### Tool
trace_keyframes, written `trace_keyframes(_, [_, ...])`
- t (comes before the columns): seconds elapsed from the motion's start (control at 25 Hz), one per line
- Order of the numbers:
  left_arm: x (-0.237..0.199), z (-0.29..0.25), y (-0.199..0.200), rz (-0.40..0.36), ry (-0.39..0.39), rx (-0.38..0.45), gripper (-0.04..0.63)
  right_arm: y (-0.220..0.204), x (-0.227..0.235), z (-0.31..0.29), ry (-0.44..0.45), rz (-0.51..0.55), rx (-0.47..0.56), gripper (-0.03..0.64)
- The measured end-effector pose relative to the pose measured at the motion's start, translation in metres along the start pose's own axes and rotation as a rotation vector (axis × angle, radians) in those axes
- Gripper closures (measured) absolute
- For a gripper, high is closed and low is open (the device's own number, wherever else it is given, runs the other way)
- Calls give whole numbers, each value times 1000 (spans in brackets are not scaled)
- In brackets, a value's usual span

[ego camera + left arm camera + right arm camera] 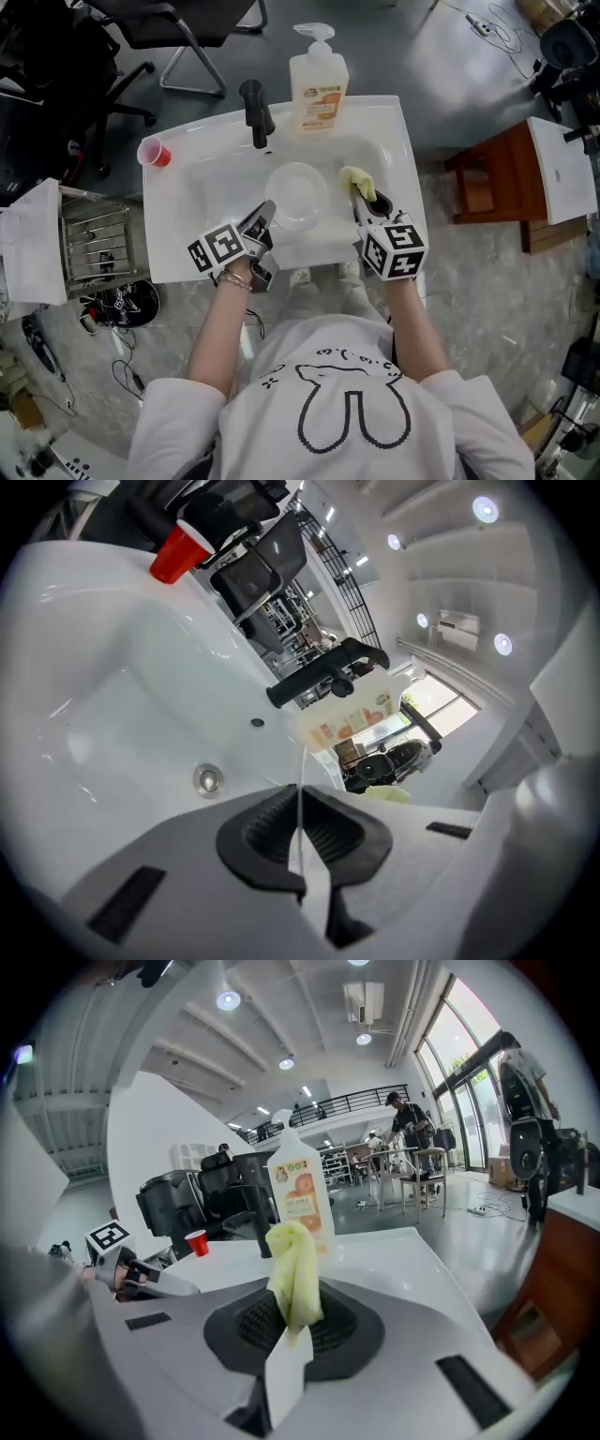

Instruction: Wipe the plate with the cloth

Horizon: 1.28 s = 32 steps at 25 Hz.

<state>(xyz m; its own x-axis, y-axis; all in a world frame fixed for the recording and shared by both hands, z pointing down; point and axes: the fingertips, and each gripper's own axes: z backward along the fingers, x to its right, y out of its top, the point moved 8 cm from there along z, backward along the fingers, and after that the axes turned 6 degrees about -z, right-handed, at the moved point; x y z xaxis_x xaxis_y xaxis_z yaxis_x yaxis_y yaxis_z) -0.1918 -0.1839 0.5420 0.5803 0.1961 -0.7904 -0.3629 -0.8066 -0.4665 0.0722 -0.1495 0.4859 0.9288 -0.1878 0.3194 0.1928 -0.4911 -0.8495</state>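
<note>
A translucent white plate (296, 194) is held above the white sink (394, 127). My left gripper (269, 211) is shut on the plate's near left rim. In the left gripper view the plate (301, 778) shows edge-on as a thin pale line between the black pads of that gripper (300, 829). My right gripper (359, 195) is shut on a bunched yellow cloth (355, 179), just right of the plate. In the right gripper view the cloth (294, 1274) sticks up from the closed jaws of that gripper (292, 1321).
A black faucet (255, 111) and an orange-labelled soap bottle (319, 84) stand at the sink's far edge. A red cup (155, 152) sits on its far left corner. A wire rack (98, 242) stands to the left, a wooden stool (492, 183) to the right.
</note>
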Motion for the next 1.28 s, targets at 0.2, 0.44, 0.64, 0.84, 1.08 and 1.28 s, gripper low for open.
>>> trace_keyframes(0.2, [-14, -23, -1, 17, 10, -49, 575, -19, 4, -3, -60, -24, -27, 569])
trace_keyframes(0.44, [-32, -65, -4, 8, 78, -181, 575, -23, 9, 3, -95, -22, -31, 569])
trace_keyframes(0.64, [-37, -100, -11, -11, 124, -288, 575, -18, 14, 11, -125, -1, -19, 569])
trace_keyframes(0.84, [-40, -130, -19, -33, 176, -326, 569, -12, 19, 19, -149, 25, -11, 569])
trace_keyframes(1.08, [-48, -151, -28, -205, 304, -409, 535, -9, 26, 28, -180, 33, -6, 569])
trace_keyframes(1.28, [-50, -162, -38, -339, 360, -511, 523, -9, 30, 35, -196, 19, -6, 569])
